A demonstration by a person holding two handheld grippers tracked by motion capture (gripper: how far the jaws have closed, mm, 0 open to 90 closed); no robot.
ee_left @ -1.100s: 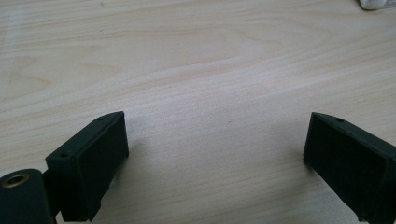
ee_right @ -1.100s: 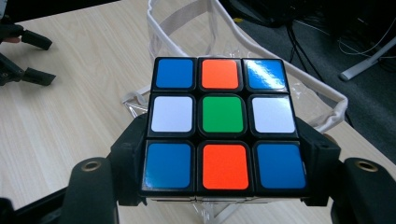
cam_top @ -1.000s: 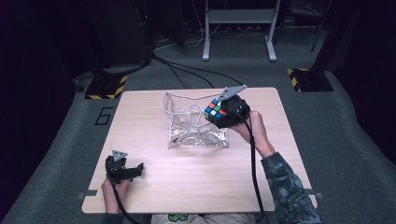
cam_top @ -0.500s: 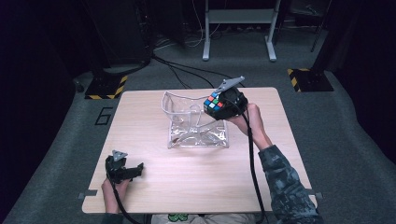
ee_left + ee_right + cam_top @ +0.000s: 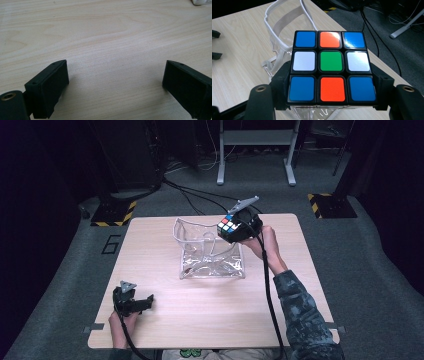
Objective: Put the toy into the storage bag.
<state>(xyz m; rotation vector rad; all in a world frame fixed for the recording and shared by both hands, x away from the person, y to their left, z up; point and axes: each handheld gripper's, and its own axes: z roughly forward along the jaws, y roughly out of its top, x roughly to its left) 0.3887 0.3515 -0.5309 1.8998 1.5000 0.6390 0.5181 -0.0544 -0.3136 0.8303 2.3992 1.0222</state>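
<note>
The table (image 5: 210,320) carries a clear plastic bag (image 5: 210,255) standing open at its middle, white-rimmed. The right gripper (image 5: 239,226) hangs over the bag's far right rim, jaws pinching a puzzle cube (image 5: 330,67) by two opposite sides. The step judged in hand is placing the cube; next calls for lowering through the mouth, then release. The left gripper (image 5: 131,301) rests near left, jaws spread, empty. The cube's facing side shows blue corners, orange and white edges, green centre.
</note>
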